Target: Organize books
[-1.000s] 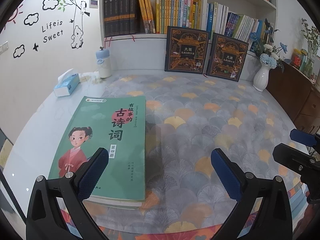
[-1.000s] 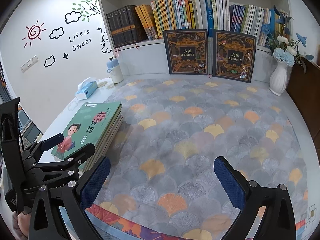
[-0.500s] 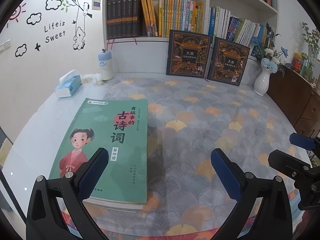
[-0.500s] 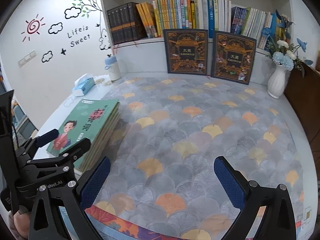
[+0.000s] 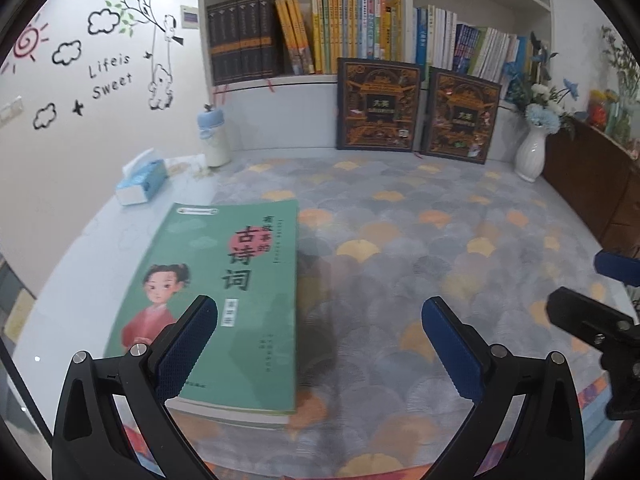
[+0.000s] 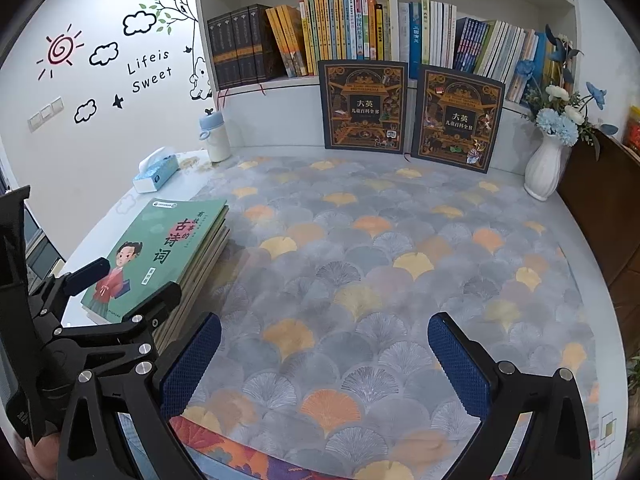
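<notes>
A stack of green-covered books [image 5: 240, 280] [image 6: 168, 248] lies flat at the left of the desk, its top cover showing a girl in red. My left gripper [image 5: 320, 348] hovers open over the stack's near right corner, its left pad above the cover. My right gripper [image 6: 324, 360] hangs open over bare mat to the right of the stack, holding nothing. The left gripper [image 6: 120, 286] also shows at the left of the right wrist view. Two dark picture books [image 5: 378, 106] [image 6: 458, 118] lean upright against the shelf base. The shelf [image 6: 340, 28] holds rows of upright books.
A patterned mat [image 6: 380, 280] covers the desk. A tissue box [image 5: 142, 182], a blue-capped bottle [image 5: 212, 136] and a white vase of flowers [image 6: 546, 164] stand along the back. A brown cabinet [image 5: 592, 184] borders the right side.
Both grippers have risen and tilted slightly, so the shelf and stack sit a little lower in view. Both stay open and nothing was picked up.
</notes>
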Available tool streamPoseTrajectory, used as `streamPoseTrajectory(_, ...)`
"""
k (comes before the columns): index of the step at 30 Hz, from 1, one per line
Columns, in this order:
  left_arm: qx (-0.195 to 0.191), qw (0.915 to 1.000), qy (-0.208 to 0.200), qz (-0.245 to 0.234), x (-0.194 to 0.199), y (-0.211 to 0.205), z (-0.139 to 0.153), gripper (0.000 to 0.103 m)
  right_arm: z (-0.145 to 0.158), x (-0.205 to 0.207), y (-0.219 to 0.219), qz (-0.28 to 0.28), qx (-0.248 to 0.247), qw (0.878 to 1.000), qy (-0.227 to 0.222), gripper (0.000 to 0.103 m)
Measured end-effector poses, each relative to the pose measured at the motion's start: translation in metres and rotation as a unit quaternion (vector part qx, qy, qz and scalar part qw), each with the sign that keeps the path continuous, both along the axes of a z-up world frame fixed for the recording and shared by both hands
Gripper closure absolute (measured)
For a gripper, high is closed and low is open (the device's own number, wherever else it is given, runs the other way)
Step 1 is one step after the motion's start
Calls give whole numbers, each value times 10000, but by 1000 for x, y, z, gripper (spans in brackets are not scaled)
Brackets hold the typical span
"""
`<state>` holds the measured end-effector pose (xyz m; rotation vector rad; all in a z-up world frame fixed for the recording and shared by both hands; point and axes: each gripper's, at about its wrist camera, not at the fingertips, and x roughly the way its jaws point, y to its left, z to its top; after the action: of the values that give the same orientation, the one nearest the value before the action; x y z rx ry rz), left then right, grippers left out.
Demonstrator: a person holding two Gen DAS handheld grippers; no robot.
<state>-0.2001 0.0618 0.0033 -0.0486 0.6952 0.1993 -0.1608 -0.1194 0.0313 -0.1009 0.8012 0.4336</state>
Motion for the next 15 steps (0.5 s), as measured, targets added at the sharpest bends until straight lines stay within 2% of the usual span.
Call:
streamPoseTrajectory(6,-37,10000,20,-30,3,-1,-3,1,-1,1,3,40,-15,10000,2,0)
streamPoseTrajectory(12,147,9998,-14,133,3,2,-3,1,-4,2,4,24,-53,10000,28,0)
streamPoseTrajectory(15,52,9999,-17,114,2,4,-3,1,-4,2,3,13,-60,10000,47,0)
